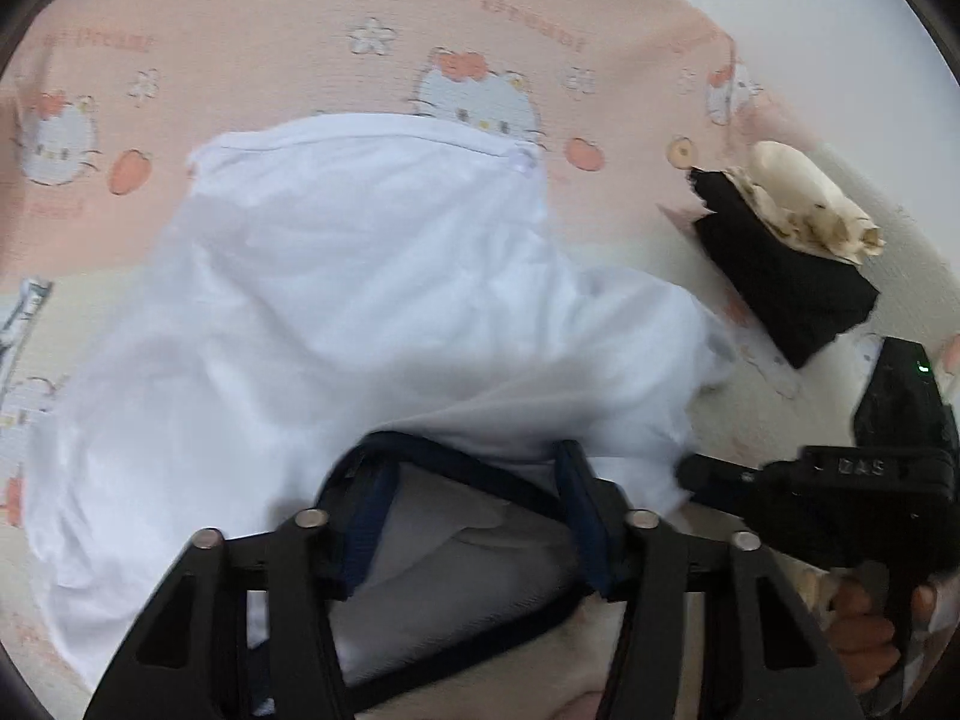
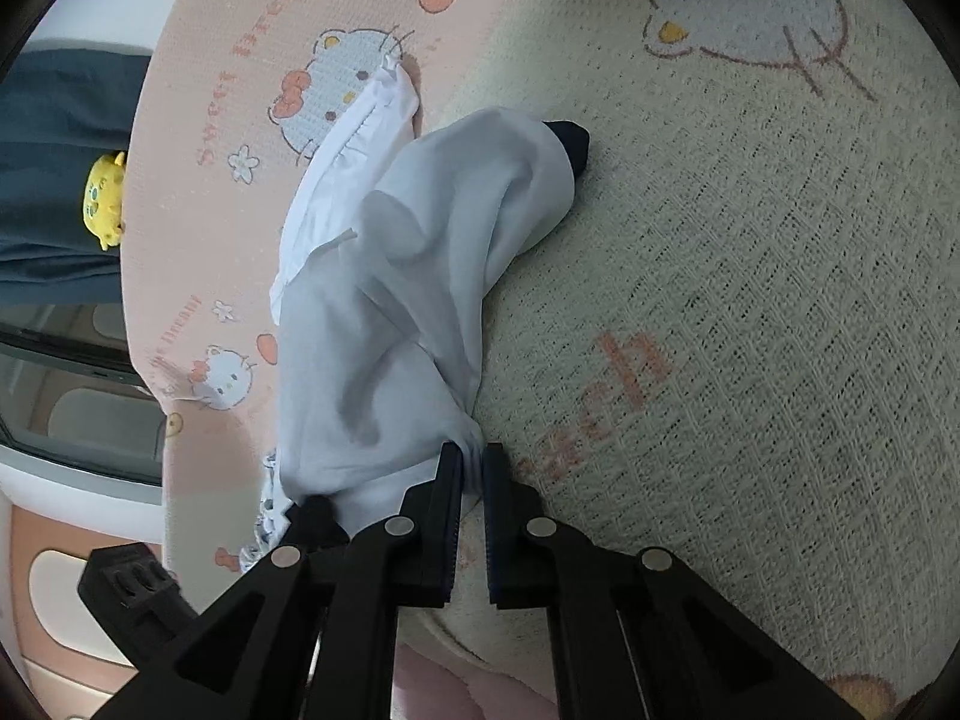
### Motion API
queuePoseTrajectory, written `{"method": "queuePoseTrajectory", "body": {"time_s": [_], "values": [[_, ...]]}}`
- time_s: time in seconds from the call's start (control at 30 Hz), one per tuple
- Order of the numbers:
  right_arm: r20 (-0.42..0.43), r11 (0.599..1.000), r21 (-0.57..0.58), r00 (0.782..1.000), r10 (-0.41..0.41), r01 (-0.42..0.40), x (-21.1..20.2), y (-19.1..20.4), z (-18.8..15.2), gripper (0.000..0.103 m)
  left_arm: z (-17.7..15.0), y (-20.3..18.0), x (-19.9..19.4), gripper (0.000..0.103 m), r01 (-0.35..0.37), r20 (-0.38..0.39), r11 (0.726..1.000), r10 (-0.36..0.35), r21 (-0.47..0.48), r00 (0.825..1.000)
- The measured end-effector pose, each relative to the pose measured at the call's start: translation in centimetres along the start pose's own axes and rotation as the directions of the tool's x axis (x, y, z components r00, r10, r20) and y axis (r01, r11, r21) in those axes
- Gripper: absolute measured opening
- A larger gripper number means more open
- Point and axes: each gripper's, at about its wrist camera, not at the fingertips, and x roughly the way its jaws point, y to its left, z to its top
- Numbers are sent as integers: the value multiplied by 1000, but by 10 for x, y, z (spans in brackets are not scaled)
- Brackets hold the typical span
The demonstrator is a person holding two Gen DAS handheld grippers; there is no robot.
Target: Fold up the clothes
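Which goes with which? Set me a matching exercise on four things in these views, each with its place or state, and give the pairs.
Things
1. white garment
2. black folded cloth
3. yellow plush toy
4. right hand-held gripper

Places or states
A. shut on a bunched bit of fabric
B. carries a cream crumpled item on top
C. lies beyond the blanket's edge
D. lies rumpled on the cartoon-cat blanket

Pairs: 1-D, 2-B, 3-C, 4-A
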Motion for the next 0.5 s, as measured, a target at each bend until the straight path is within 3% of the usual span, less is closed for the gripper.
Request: {"method": "queuePoseTrajectory", "body": {"time_s": [0.07, 0.27, 0.33, 0.4, 0.5], "values": [[1, 1000, -22, 1000, -9, 9, 0, 2, 0, 2, 0, 3, 4, 17, -47, -10, 998, 48, 37, 999], [2, 996, -80, 999, 42, -42, -3, 3, -2, 9, -5, 4, 13, 15, -172, 11, 967, 173, 189, 985], [3, 996, -67, 998, 61, -61, -6, 0, 1, 11, -4, 10, 17, 15, -164, 4, 971, 166, 172, 986], [3, 996, -38, 996, 84, -84, -6, -3, 3, 26, -2, 16, 17, 15, -150, 2, 977, 151, 150, 989], [4, 990, 36, 990, 140, -140, -5, -11, 11, 28, 0, 22, 9, 15, -94, -1, 993, 94, 75, 996]]}}
